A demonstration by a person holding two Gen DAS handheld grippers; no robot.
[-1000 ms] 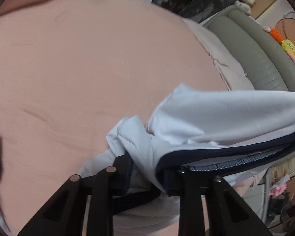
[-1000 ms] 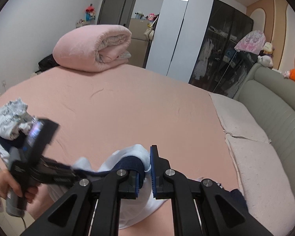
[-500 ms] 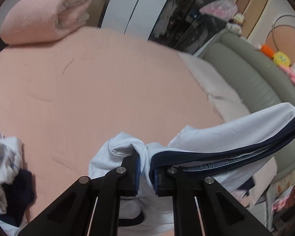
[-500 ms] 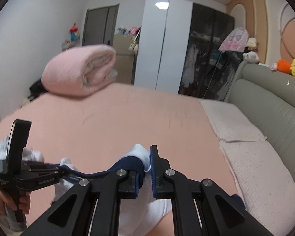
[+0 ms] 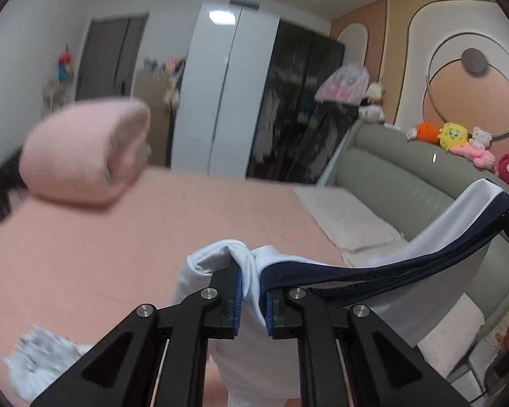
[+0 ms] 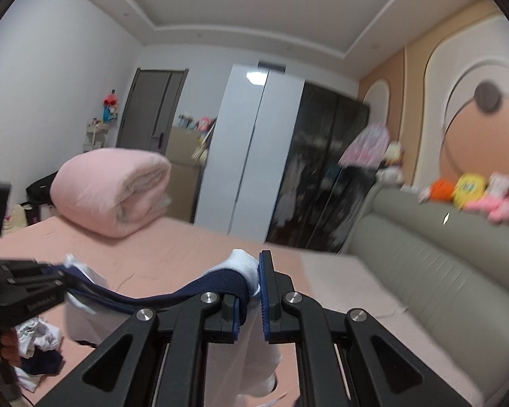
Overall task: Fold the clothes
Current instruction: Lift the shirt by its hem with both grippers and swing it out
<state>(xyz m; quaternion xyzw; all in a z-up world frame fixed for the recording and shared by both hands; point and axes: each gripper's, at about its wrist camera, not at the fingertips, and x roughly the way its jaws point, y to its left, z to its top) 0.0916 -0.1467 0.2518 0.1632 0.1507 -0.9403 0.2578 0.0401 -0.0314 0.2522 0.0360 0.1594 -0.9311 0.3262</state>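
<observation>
Above the bed (image 5: 85, 254), both grippers pinch the garment (image 5: 424, 247), seemingly taut.

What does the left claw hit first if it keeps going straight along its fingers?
Beyond the white garment it grips, the left claw looks aimed over the pink bed toward the wardrobe; depth unclear.

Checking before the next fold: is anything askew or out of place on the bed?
Mostly fine. The white garment hangs from its navy waistband, stretched between both hand-held grippers. Only the crumpled clothes pile at the bed's near left corner looks untidy.
</observation>
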